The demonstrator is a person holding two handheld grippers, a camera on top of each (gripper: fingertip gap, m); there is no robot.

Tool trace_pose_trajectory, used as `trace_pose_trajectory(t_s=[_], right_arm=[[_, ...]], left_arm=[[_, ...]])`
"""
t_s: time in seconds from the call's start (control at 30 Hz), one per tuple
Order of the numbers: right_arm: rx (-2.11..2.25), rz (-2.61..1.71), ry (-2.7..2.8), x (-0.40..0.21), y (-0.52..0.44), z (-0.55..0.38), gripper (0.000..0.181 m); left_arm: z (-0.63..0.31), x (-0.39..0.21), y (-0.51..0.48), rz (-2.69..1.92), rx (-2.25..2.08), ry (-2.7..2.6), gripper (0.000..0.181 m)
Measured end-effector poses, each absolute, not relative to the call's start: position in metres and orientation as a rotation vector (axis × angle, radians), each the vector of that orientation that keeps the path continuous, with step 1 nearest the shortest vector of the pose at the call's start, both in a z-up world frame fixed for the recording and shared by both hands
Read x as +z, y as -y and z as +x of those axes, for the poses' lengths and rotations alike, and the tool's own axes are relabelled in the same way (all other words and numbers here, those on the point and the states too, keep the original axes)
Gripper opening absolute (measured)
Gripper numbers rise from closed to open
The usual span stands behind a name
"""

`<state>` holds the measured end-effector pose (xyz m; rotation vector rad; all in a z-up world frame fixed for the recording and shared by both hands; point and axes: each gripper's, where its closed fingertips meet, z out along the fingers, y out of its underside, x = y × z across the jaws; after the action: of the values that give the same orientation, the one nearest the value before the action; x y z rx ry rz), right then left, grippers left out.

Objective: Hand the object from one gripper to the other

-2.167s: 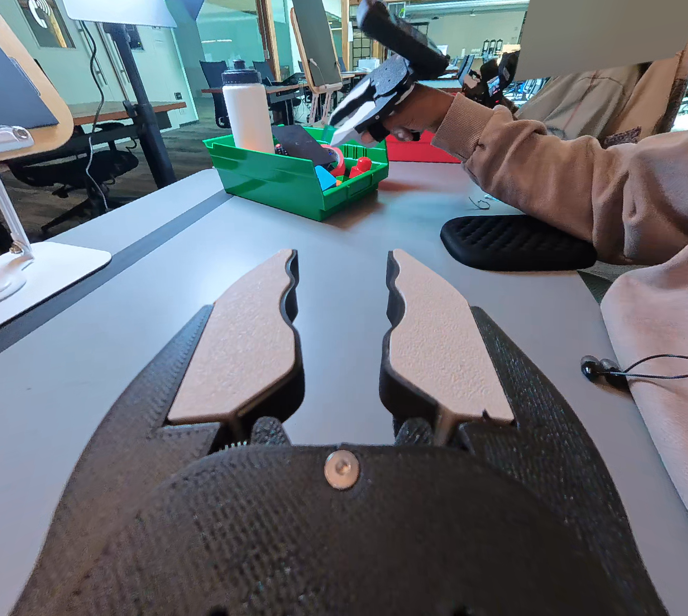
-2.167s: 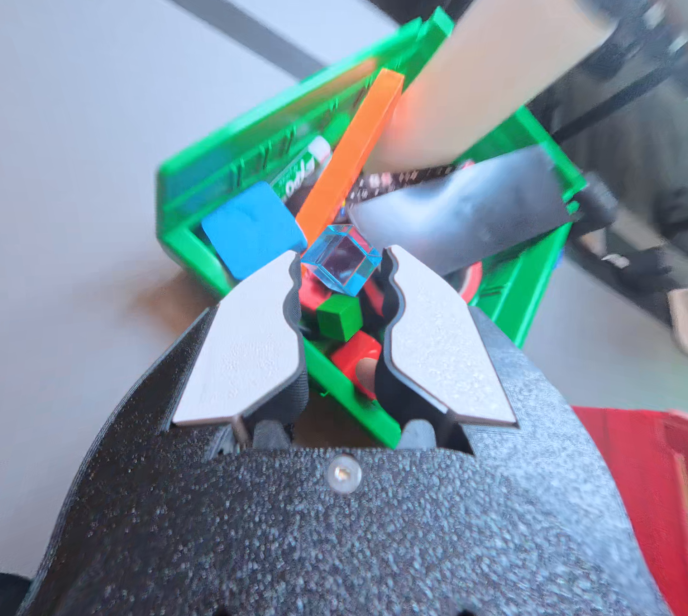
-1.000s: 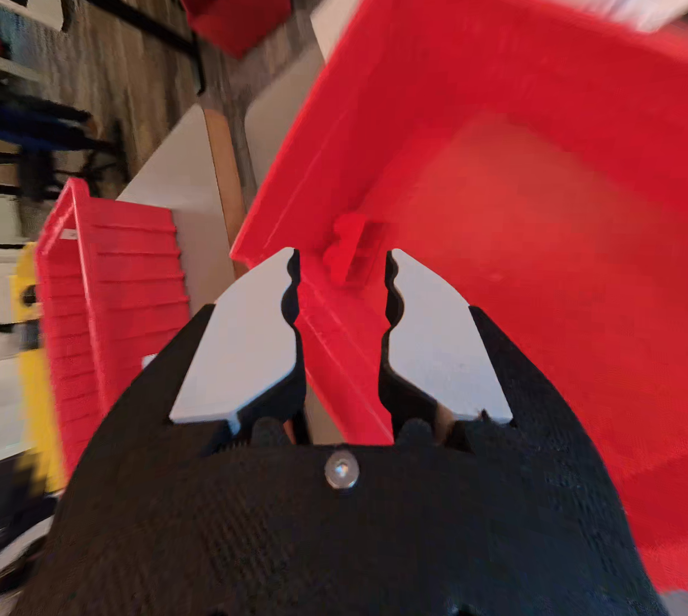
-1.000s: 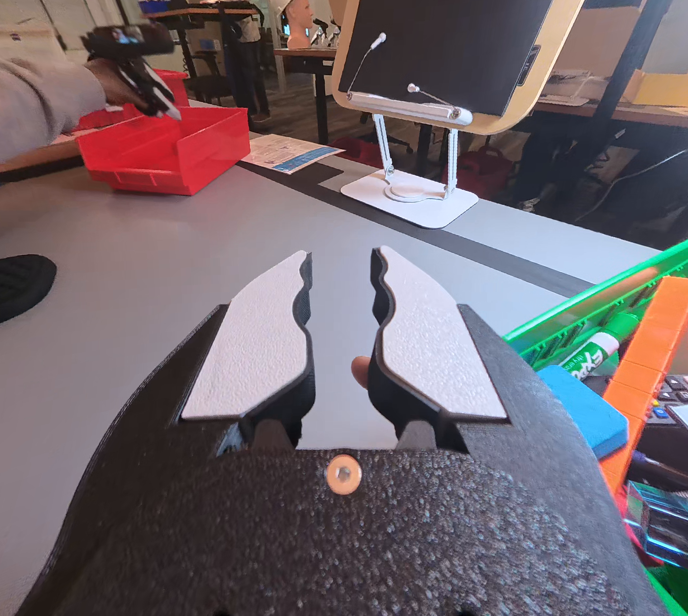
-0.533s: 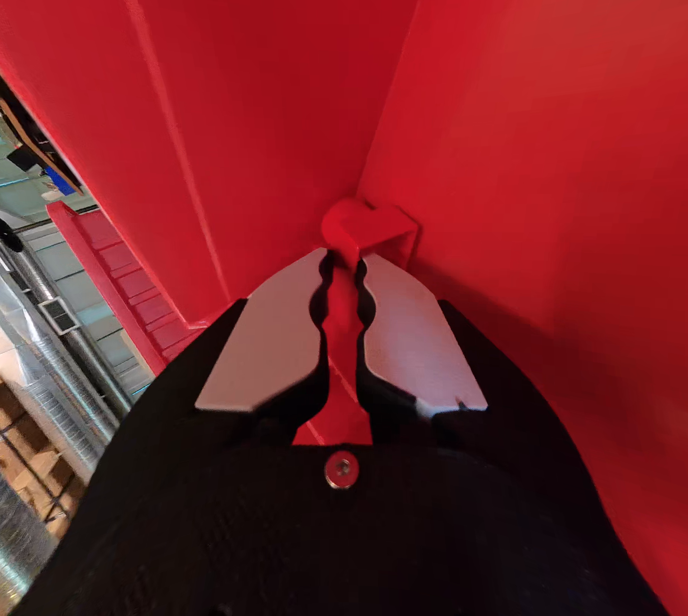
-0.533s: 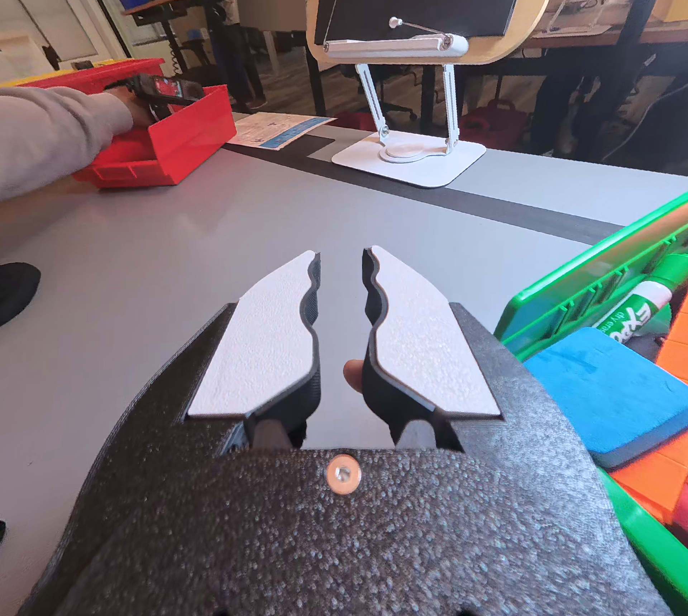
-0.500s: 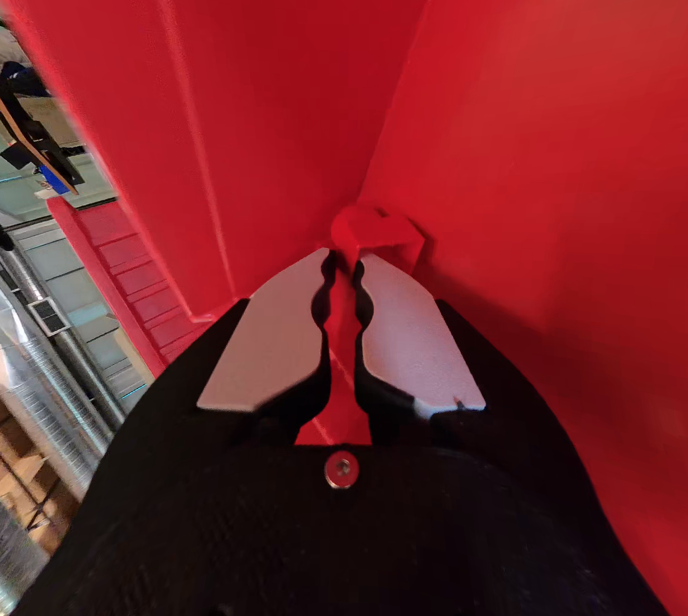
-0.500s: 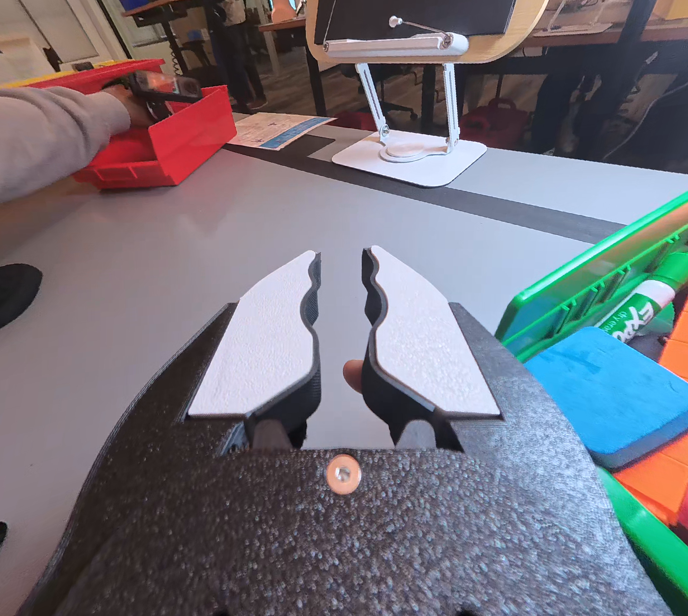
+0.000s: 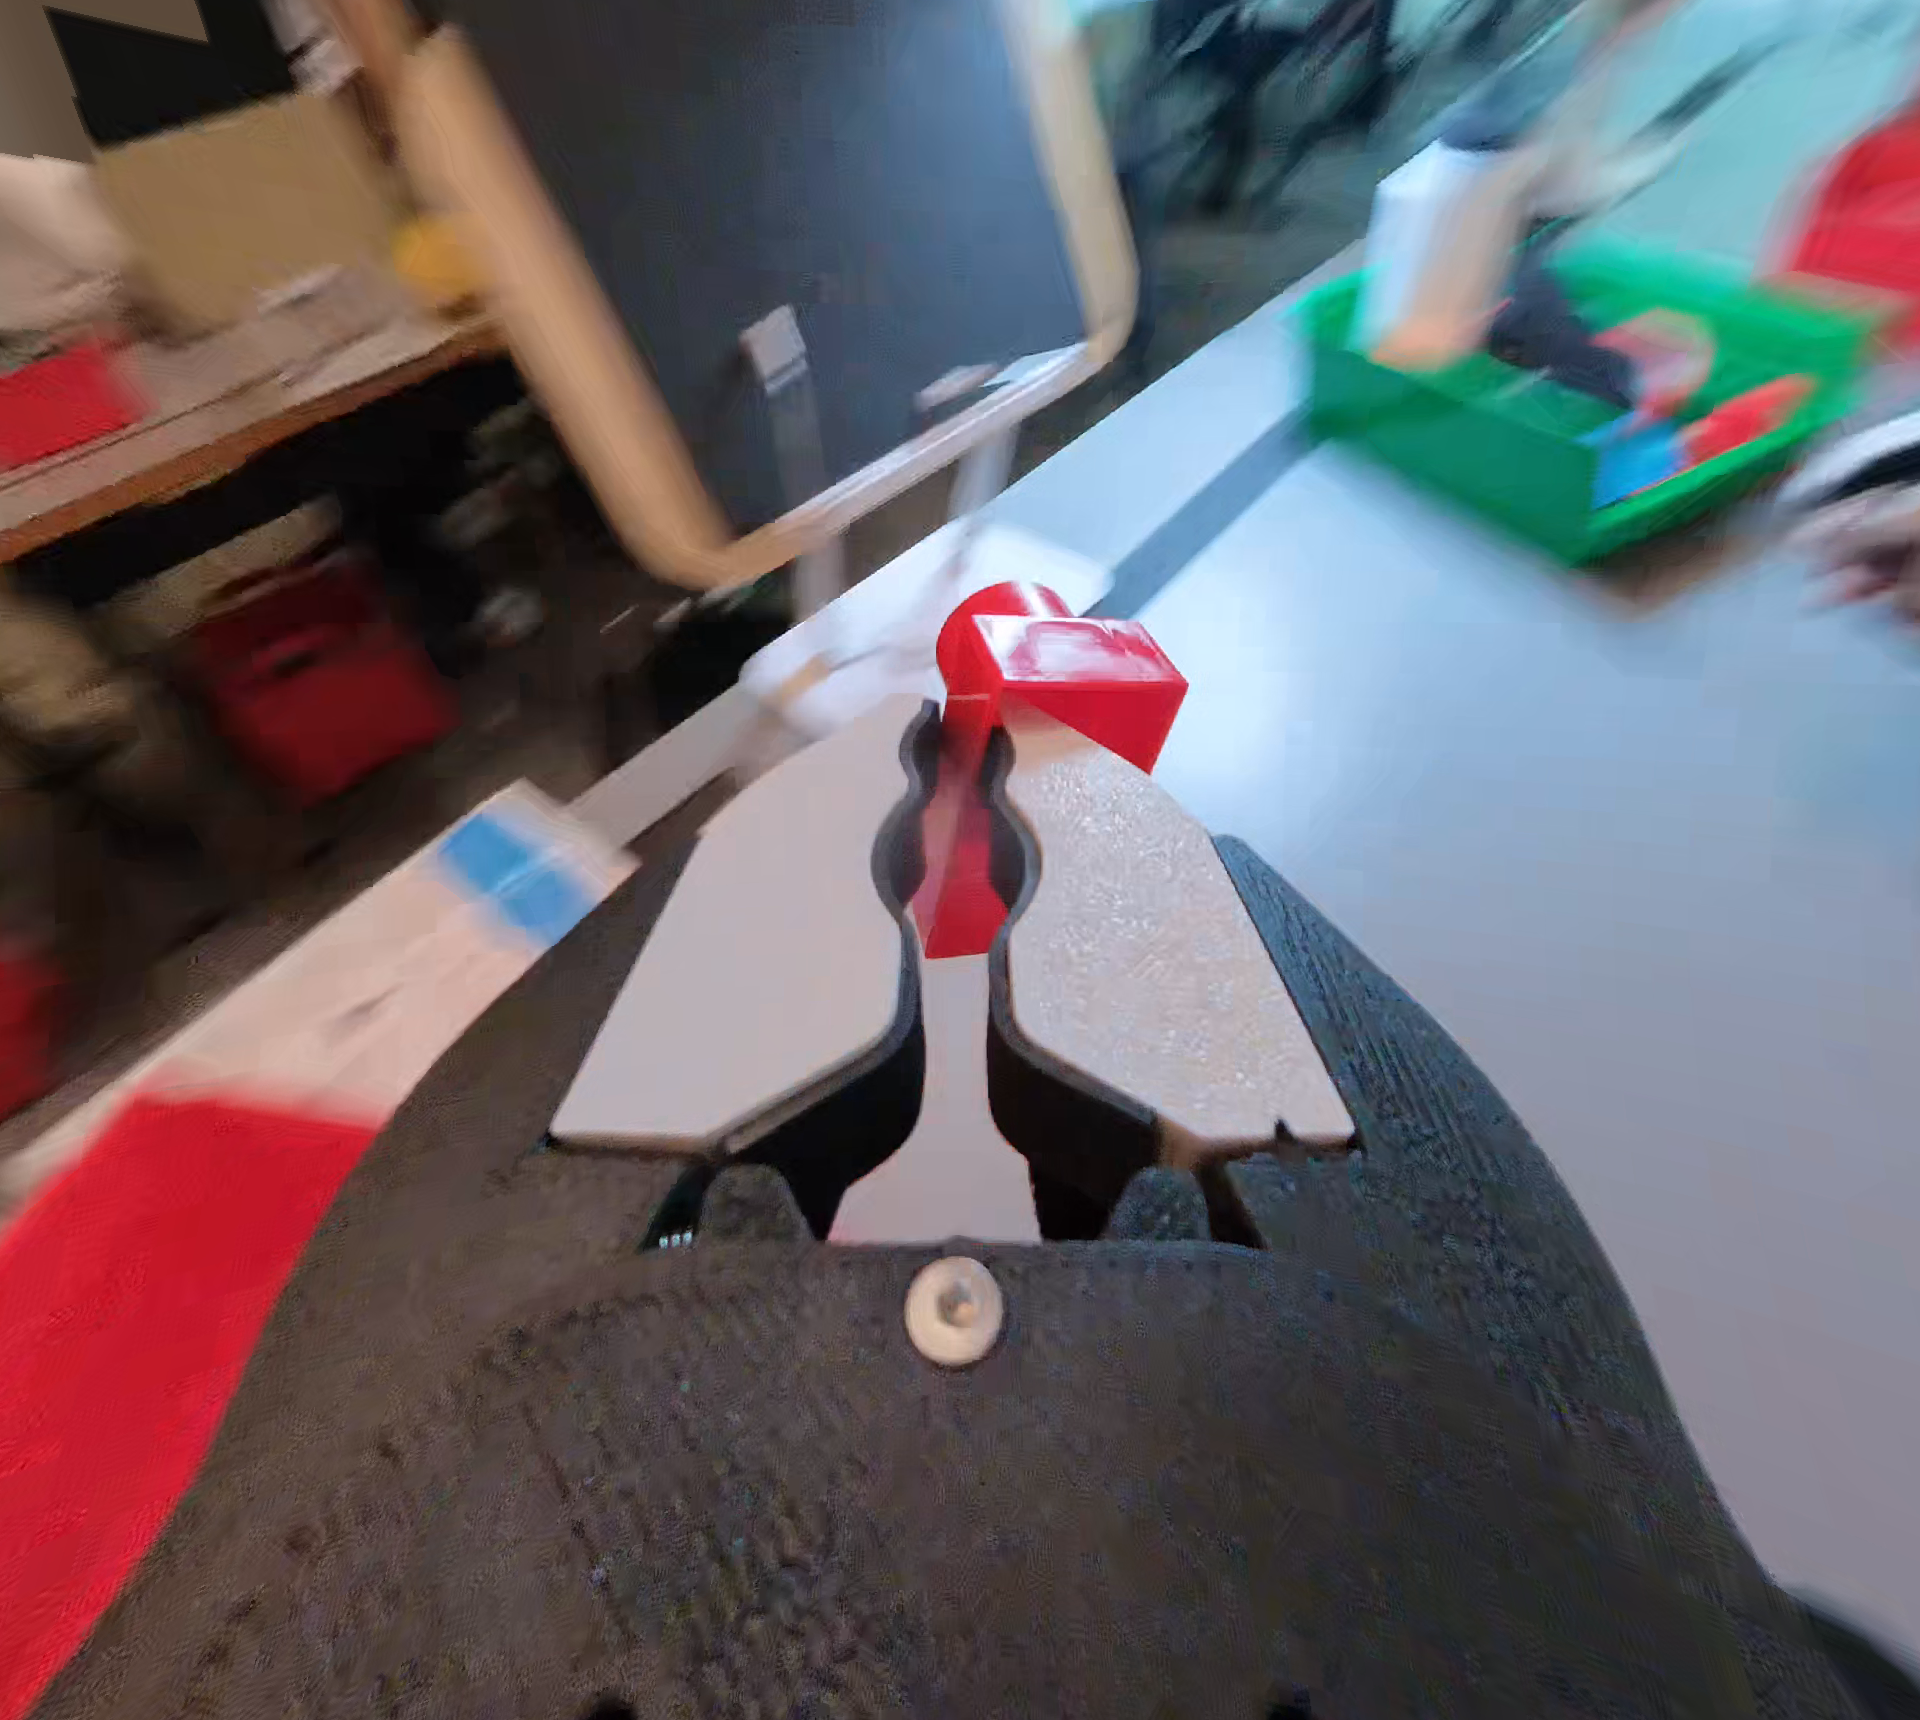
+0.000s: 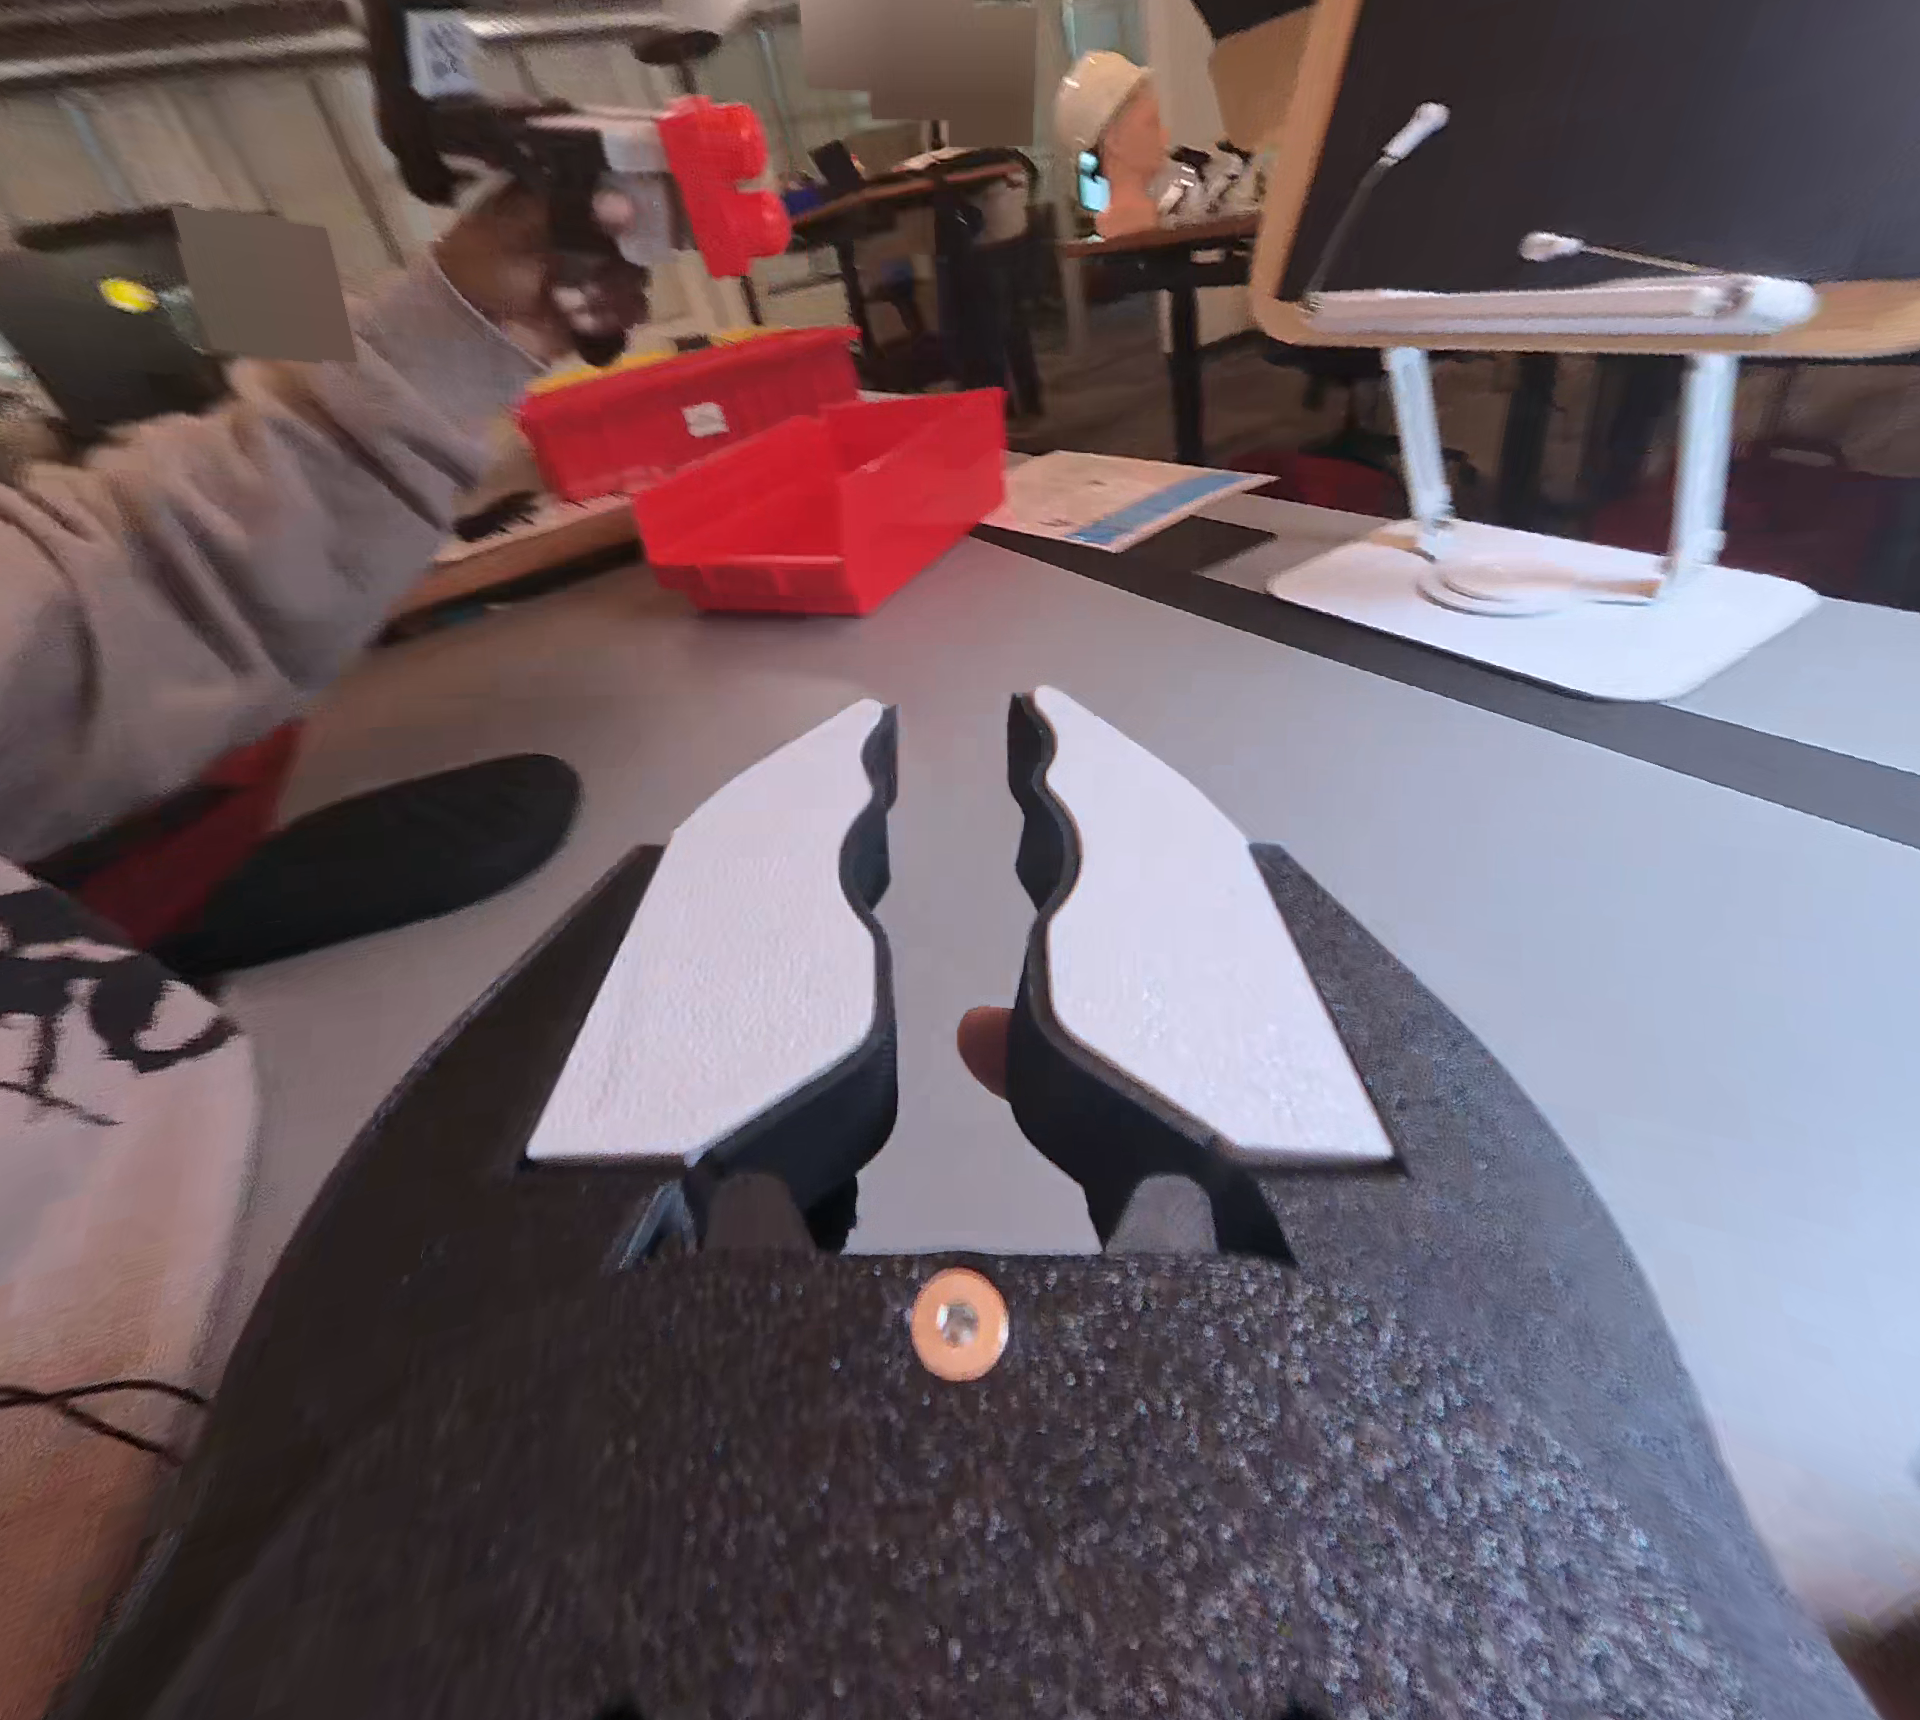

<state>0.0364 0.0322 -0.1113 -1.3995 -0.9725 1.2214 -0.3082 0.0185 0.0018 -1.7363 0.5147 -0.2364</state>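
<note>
My left gripper (image 9: 961, 740) is shut on a red plastic block (image 9: 1049, 688) and holds it in the air above the grey table (image 9: 1455, 839). The block sticks out past the fingertips. In the right wrist view the same left gripper (image 10: 623, 184) shows far off at upper left, raised above the red bin (image 10: 831, 496), with the red block (image 10: 722, 184) in it. My right gripper (image 10: 951, 714) is open and empty, low over the grey table (image 10: 1351, 891), pointing toward the red bin.
A green bin (image 9: 1538, 423) of mixed objects with a white bottle (image 9: 1434, 247) stands at the far right. A tablet on a white stand (image 10: 1538, 610), a paper sheet (image 10: 1122, 496), a black wrist pad (image 10: 384, 849) and a second red bin (image 10: 675, 413) are on the table. Across from one pair of fingers to the other is roughly 40 centimeters.
My left gripper has closed on the red block in the corner of the red bin and lifted it out, swinging toward the table. My right gripper has stayed low and open.
</note>
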Motion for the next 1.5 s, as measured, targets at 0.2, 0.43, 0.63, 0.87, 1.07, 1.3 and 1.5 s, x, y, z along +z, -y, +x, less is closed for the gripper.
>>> trace_pose_trajectory(t_s=[0.2, 0.43, 0.63, 0.87, 1.07, 1.3, 1.5], right_arm=[[1.616, -1.192, 1.084, -0.066, 0.056, -0.015, 0.050], [1.733, -1.165, 1.160, -0.088, 0.078, -0.057, 0.034], [1.568, -1.204, 1.190, -0.118, 0.059, -0.053, 0.033], [0.436, -0.932, 1.301, -0.127, 0.003, -0.027, 0.034], [-0.105, -0.614, 1.461, -0.152, 0.011, -0.040, 0.034], [-0.022, -0.618, 1.463, -0.154, 0.020, -0.045, 0.035], [1.054, -1.097, 1.338, -0.132, 0.040, -0.039, 0.071]], left_arm=[[-0.110, 0.000, 0.058, -1.320, -1.020, -0.561, 0.006], [-0.051, -0.065, 0.054, -1.167, -1.406, -0.433, 0.006], [-0.057, -0.101, 0.039, -1.313, -1.409, -0.417, 0.009], [-0.070, -0.114, 0.026, -1.411, -1.475, -0.307, 0.044], [-0.051, -0.138, 0.026, -1.569, -1.280, -0.425, 0.057], [-0.044, -0.150, 0.034, -1.641, -0.980, -0.697, 0.045], [-0.048, -0.121, 0.049, -1.343, -0.672, -0.899, 0.045]])
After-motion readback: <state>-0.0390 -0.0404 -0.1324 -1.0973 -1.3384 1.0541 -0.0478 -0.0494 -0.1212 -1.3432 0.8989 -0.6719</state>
